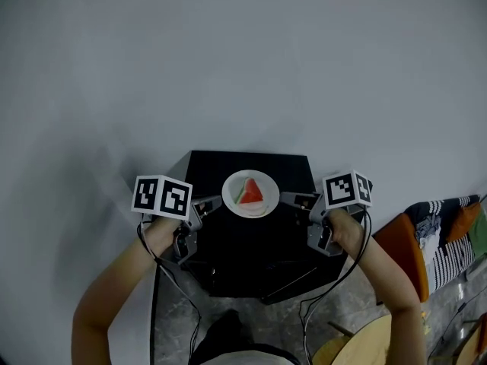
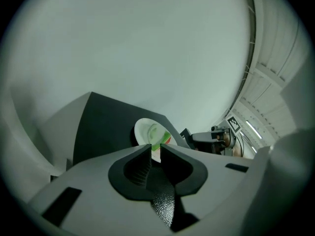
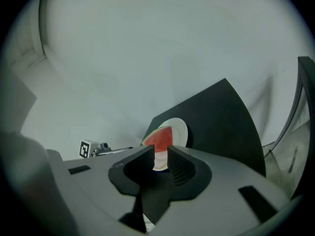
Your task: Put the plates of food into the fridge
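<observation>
The left gripper [image 1: 211, 204] [image 2: 156, 151] has its jaws drawn nearly together, with only a thin slit between them. The near rim of the plate [image 1: 230, 201] [image 2: 142, 132] sits in that slit, pinched at the plate's left edge. The right gripper [image 1: 288, 198] [image 3: 161, 154] stands at the plate's right edge with its jaws a little wider, a narrow gap. The rim [image 3: 181, 129] shows through that gap, but the pads do not appear to press on it.

Each gripper carries a marker cube, left of the plate [image 1: 161, 196] and right of the plate [image 1: 347, 189]. A bare hand grips each handle, the left hand [image 1: 161, 230] and the right hand [image 1: 346, 230], both nearer the person than the plate. Cables hang from both handles.

The plate is white and lies flat. A watermelon wedge [image 1: 250, 192] [image 3: 160, 139] rests on it, red flesh up, its green rind toward the left gripper.

Under the plate is the flat top of a black cabinet [image 1: 251, 257] [image 2: 103, 127] [image 3: 221, 122], and the plate lies near that top's far edge. Beyond the plate rises a plain grey wall [image 1: 243, 67]. Well to the right of the plate, a striped cloth [image 1: 445, 226] is draped beside something orange.
</observation>
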{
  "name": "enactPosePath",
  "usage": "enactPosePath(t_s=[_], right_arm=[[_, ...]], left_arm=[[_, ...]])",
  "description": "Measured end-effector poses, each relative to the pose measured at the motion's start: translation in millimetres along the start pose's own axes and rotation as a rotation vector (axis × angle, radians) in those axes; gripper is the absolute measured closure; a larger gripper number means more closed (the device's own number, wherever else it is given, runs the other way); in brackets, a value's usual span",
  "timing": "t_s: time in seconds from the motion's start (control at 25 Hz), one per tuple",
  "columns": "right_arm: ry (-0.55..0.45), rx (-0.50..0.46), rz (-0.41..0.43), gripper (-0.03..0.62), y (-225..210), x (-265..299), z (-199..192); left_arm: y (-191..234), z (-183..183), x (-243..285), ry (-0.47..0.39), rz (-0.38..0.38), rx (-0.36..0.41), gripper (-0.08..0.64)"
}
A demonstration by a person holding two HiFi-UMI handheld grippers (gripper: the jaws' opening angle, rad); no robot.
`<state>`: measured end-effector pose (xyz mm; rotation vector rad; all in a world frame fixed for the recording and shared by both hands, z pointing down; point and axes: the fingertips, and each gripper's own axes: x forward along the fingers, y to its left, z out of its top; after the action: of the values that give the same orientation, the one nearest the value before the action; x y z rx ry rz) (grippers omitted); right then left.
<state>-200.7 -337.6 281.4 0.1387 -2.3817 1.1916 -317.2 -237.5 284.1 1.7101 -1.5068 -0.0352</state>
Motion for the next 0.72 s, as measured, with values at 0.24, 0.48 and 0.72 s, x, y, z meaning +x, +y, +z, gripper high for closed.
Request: enactPosePath(t_s=[0.24,0.48,0.72], right_arm=[[0.035,0.099,-0.02,0.514,-22.7,7.4,3.3],[0.108,0.195,-0.006,0.511,-36.7,17.8,1.1],[0.13,0.257,-0.032,0.5,-53.2,19.6,-3.1]], left_arm=[[9.4,-9.4,12.8,0.13,-0.081,-0.17,0.46],[18.3,-10.0,26.5,0.236,-0.13,-0.375,0.451],[31.4,-19.5,31.8,0.285,-0.103,-0.456,0.453]])
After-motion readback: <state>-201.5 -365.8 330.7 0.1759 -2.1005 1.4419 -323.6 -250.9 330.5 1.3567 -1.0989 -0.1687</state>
